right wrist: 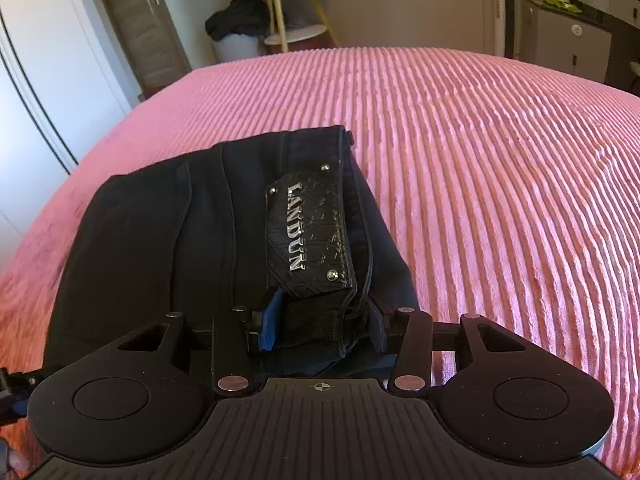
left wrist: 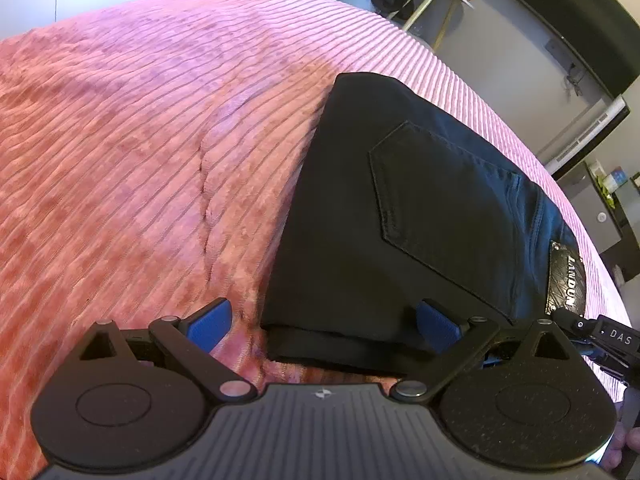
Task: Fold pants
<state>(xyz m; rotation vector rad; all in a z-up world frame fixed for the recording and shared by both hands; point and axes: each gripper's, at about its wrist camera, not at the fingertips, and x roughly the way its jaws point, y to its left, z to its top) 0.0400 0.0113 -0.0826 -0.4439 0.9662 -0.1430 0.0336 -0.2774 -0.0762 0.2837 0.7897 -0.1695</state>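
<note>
left tool (left wrist: 322, 320): jaws spread wide, holding nothing, at the near corner of the folded stack.
pants (left wrist: 380, 208): black denim folded into a compact stack on the bed, back pocket up.
right tool (right wrist: 322, 322): clamped on the waistband just below the leather patch (right wrist: 310, 228).
handling: likely soft but thick and fairly heavy; layers may slide, so take the waistband or folded edge.
bed (right wrist: 500, 168): pink ribbed cover, plush and yielding.
room: side table (right wrist: 280, 4) and dark clothes (right wrist: 238, 14) beyond.
</note>
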